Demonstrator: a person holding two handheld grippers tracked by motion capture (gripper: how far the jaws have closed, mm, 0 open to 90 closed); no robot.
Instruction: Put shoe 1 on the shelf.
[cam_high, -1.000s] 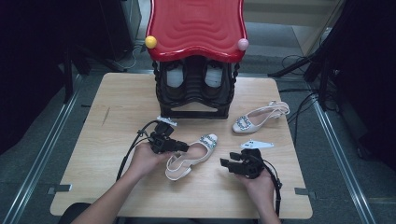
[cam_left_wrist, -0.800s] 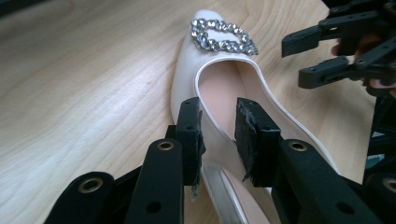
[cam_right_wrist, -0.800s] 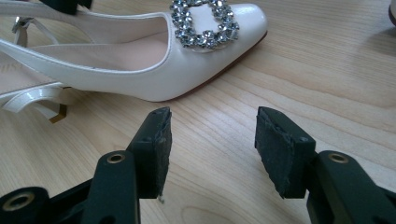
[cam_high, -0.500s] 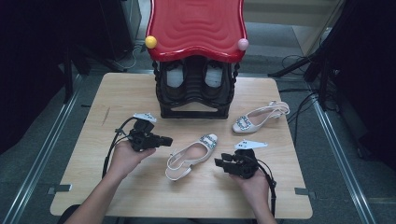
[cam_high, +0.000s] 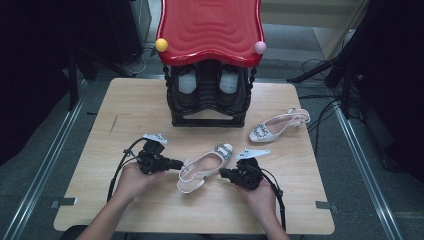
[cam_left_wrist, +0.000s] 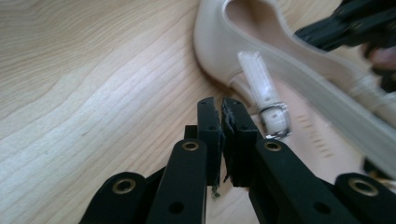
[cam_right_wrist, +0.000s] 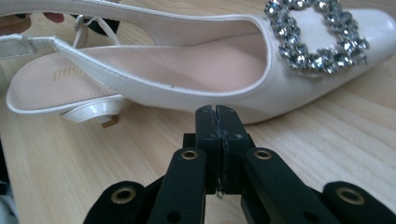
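between the left hand-held gripper (cam_high: 176, 163) and right hand-held gripper (cam_high: 223, 173), both closed empty, lies the white shoe (cam_high: 206, 166).

— What stands at the far side of the wooden table (cam_high: 130, 105)?

— A black shoe rack (cam_high: 207, 102) under a red wavy top (cam_high: 210, 30), with a yellow ball (cam_high: 161, 44) at its left corner and a pink ball (cam_high: 260, 47) at its right.

— Anything inside?

— A dark pair of shoes (cam_high: 206, 89). To its right a second white slingback shoe (cam_high: 278, 125) lies on the table.
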